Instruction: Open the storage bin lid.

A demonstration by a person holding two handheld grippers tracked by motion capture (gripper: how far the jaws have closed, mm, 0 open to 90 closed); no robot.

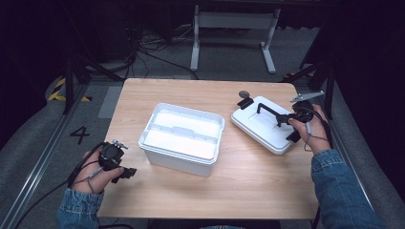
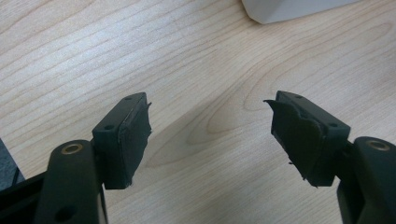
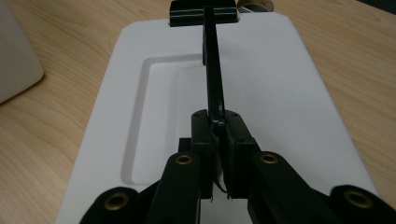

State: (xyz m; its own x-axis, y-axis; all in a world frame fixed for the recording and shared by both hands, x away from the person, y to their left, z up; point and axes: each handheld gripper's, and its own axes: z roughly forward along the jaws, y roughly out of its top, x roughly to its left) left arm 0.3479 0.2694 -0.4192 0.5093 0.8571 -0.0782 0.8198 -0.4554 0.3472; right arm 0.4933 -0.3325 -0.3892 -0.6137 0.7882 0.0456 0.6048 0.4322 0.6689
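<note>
A: Your right gripper (image 3: 215,135) has its jaws pressed together on the lid's black handle (image 3: 212,74), pinching the thin bar at its near end. What hangs on that hold?

B: The axis. In the right gripper view the handle runs straight away from your claw, lengthwise down the middle of the white lid (image 3: 289,93) to a black latch (image 3: 204,13) at the far edge. You hold one end of a long thing, so the lid will want to tip about your pinch.

A: And the lid itself?

B: Smooth white plastic, a rounded rectangle with a shallow recessed panel. It lies flat on the pale wood-grain table (image 1: 248,181), at its right side, turned at an angle.

A: Where does it belong?

B: My judgement: on the open white box (image 1: 184,138), which lies left of your right gripper at the table's centre. The box is matt, straight-walled, with a stepped rim.

A: Left hand?

B: Your left gripper (image 2: 210,135) hovers over bare wood at the near left, jaws spread, holding nothing; its rubber pads look frayed. It is the arm nearer the box.
</note>
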